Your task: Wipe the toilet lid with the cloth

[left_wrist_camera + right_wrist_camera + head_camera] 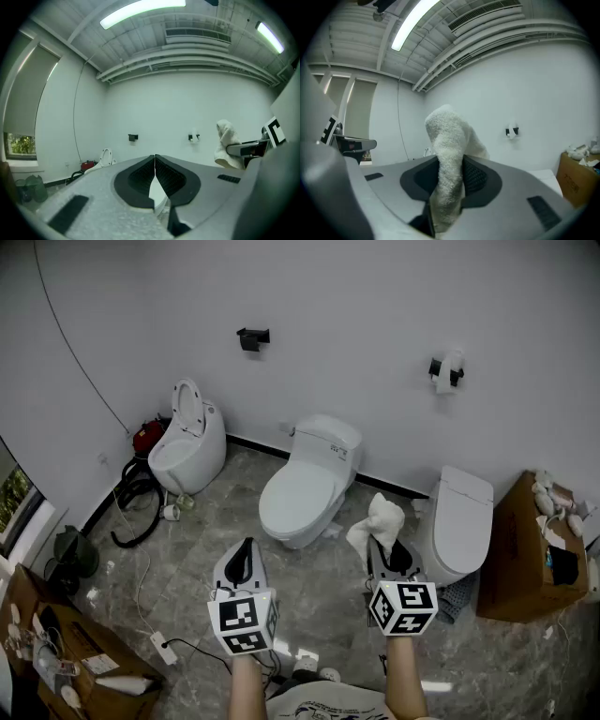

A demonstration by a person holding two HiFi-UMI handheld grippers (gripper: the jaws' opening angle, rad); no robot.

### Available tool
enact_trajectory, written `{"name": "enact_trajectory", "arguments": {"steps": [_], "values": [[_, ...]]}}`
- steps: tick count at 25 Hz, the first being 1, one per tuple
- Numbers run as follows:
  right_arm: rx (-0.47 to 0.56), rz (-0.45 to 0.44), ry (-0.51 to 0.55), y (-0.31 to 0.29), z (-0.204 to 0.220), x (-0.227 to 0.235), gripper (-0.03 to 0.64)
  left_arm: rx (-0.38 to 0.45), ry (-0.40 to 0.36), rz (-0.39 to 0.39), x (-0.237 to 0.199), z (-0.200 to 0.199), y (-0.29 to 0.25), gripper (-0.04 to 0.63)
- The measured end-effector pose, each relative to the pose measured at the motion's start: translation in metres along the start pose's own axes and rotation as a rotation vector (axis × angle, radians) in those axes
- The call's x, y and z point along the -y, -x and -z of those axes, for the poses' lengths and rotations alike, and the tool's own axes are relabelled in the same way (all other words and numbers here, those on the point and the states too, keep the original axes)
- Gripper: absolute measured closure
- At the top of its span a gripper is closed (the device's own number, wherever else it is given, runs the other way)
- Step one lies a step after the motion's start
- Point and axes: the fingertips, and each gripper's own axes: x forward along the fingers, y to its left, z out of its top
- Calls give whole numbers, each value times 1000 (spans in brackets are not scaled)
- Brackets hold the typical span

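A white toilet with its lid (298,491) down stands in the middle of the floor in the head view. My right gripper (386,547) is shut on a white cloth (377,526), which sticks up between its jaws (447,154). It is held in the air to the right of that toilet's front. My left gripper (246,555) is shut with nothing in it, held in front of the toilet and a little left. In the left gripper view its jaws (154,176) meet, and the cloth (226,143) shows at the right.
A second toilet (187,442) with its seat raised stands at the left by a red vacuum and black hose (141,488). A third white toilet (459,521) is at the right, beside a cardboard box (530,549). Cables and a power strip (161,646) lie on the marble floor.
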Motion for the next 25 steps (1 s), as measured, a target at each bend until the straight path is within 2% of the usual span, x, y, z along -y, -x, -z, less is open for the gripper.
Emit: {"name": "enact_trajectory", "arguments": {"steps": [17,25], "values": [[0,22,-21,-23,6,-1,506,-2,13,1,-20,2,-22,586],[-12,38,-28,-47,16,-9,505,-24,18,13,-40,17,-43,586]]}}
